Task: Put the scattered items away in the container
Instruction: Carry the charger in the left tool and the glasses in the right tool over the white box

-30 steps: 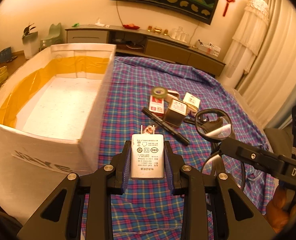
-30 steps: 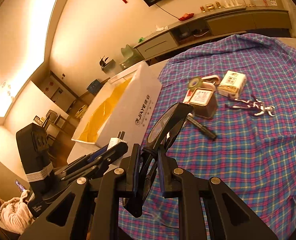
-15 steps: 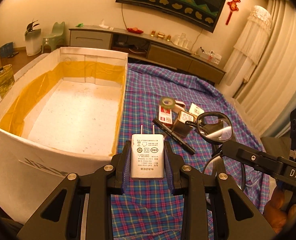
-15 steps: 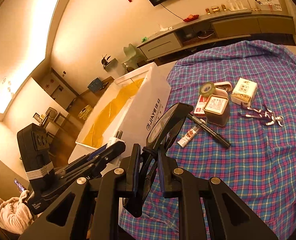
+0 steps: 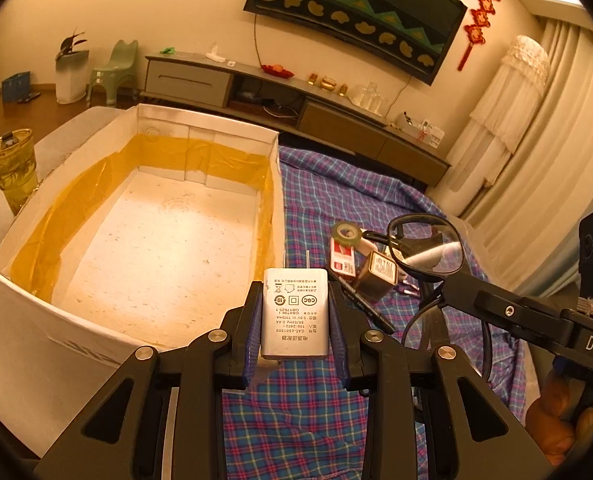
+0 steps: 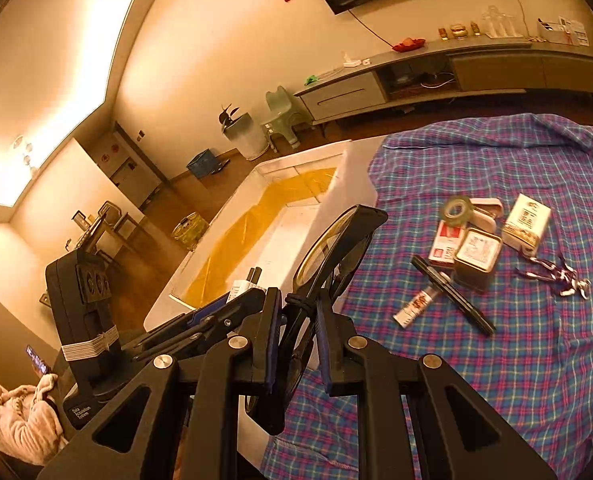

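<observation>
My left gripper (image 5: 295, 316) is shut on a white USB charger (image 5: 295, 312), held above the near right corner of the white box (image 5: 144, 240) with yellow tape inside. My right gripper (image 6: 296, 332) is shut on black-framed glasses (image 6: 336, 240), held just right of the box (image 6: 348, 176); the glasses also show in the left wrist view (image 5: 428, 248). On the plaid cloth lie a tape roll (image 6: 458, 208), a red-white packet (image 6: 446, 240), a square tin (image 6: 478, 252), a black pen (image 6: 452, 296), a small tube (image 6: 416, 306), a white carton (image 6: 528, 220) and a silver-purple figure (image 6: 556, 276).
A yellow glass jar (image 5: 12, 168) stands left of the box. The plaid cloth (image 6: 536, 360) covers the table's right part. A TV cabinet (image 5: 296, 96) runs along the far wall. A person in a robe (image 6: 24, 420) sits low at the left.
Both grippers have risen and shifted left toward the box with their loads. The box interior now fills more of the left wrist view, and the charger sits over its near right corner.
</observation>
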Available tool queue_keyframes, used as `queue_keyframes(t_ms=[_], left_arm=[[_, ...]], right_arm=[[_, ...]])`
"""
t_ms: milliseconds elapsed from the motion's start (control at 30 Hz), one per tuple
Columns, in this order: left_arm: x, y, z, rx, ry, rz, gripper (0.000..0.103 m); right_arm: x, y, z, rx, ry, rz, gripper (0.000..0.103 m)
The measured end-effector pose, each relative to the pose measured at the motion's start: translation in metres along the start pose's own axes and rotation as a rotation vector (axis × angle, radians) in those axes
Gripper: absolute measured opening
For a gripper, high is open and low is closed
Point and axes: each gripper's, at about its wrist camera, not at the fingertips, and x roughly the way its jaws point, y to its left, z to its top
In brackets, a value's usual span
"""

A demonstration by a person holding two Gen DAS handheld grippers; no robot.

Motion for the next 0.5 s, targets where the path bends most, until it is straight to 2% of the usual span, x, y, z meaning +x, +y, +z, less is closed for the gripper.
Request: queue_keyframes(t_ms=[500], left_arm=[[-0.018, 0.034, 0.029, -0.047, -0.040, -0.012, 0.031]], right_arm=[[0.025, 0.045, 0.022, -0.085, 0.024, 0.022, 0.018]])
